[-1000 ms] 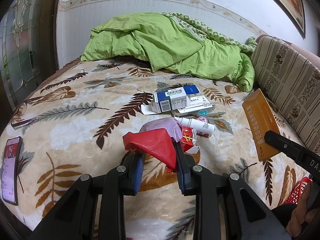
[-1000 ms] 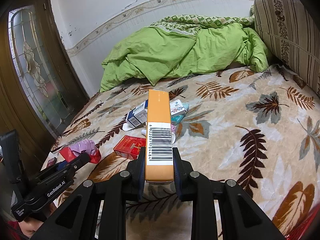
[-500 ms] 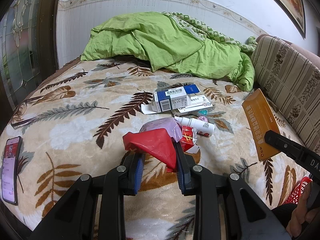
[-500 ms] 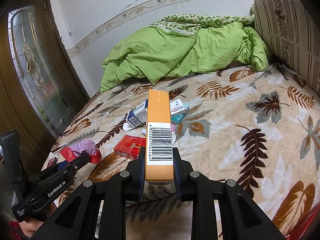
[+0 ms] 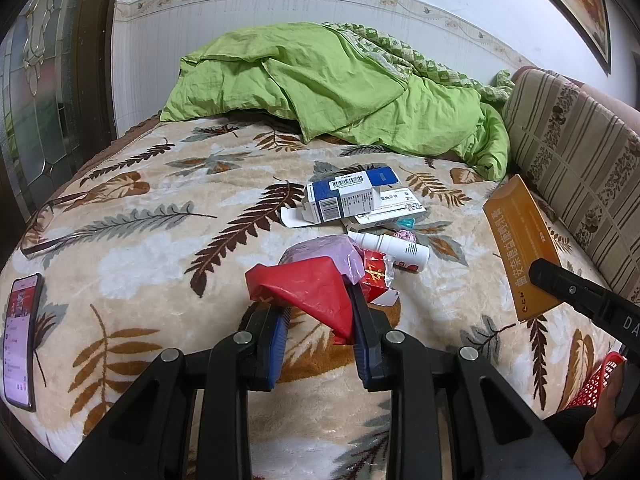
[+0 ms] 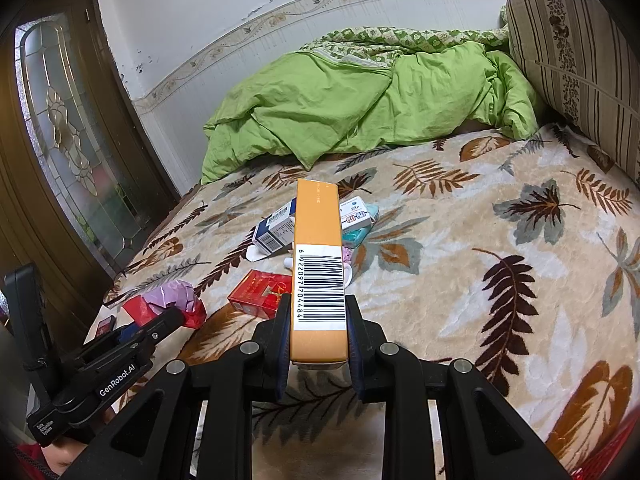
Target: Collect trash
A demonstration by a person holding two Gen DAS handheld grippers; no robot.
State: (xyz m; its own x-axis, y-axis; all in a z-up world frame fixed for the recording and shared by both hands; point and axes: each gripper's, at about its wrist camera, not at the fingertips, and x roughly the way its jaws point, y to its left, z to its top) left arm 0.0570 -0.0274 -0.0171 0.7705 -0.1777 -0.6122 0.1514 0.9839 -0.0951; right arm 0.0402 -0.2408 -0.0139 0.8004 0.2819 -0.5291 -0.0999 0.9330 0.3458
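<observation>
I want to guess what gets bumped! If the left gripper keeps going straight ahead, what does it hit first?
Probably the red cigarette pack just beyond the red plastic bag that the left gripper holds, then the white bottle. Depth is hard to judge.

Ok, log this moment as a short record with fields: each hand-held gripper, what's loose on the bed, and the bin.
left hand-held gripper: jaws apart, red wrapper draped between
right hand-held gripper: shut on orange box
loose on blanket: blue-white box, white bottle, red pack
phone: left edge of the bed
red basket: lower right, partly seen
</observation>
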